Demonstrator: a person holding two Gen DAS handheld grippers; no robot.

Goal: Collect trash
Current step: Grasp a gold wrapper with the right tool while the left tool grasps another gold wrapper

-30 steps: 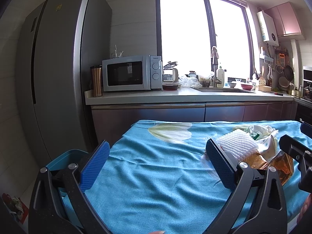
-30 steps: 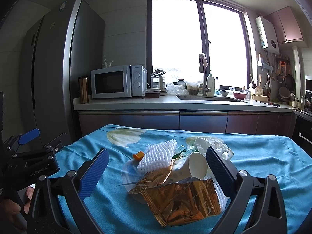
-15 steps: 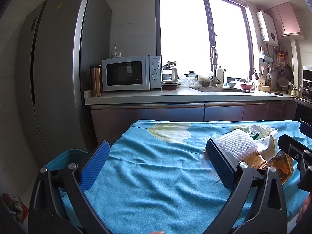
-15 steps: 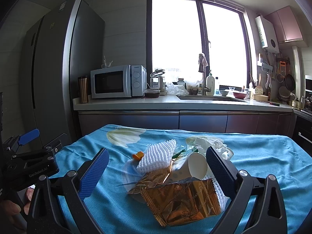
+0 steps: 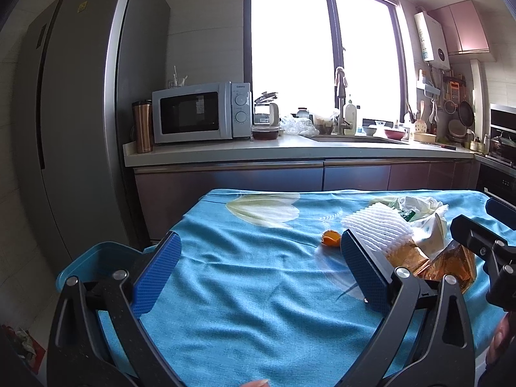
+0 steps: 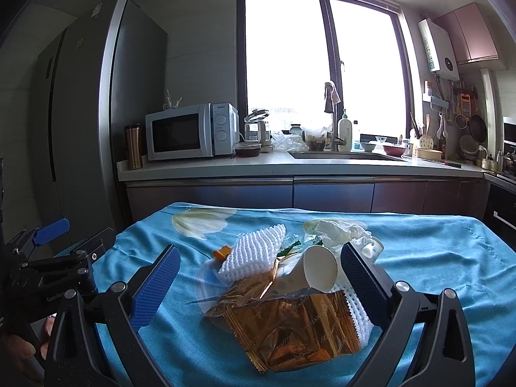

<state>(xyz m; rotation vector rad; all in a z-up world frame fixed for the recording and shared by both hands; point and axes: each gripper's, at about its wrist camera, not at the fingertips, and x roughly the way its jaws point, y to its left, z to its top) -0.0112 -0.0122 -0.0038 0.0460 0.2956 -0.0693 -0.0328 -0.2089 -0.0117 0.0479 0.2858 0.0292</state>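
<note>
Trash pile between right tool fingers

On the tabletop, the trash pile holds one gold foil wrapper, one white paper cup lying on its side, two pieces of white foam netting, one at the left and one under the wrapper at the right, one crumpled white tissue, and one small orange scrap. A few green bits sit among them; their number cannot be told. One teal bin stands beside the tabletop. Two pairs of tongs are present, one left and one right.
</note>
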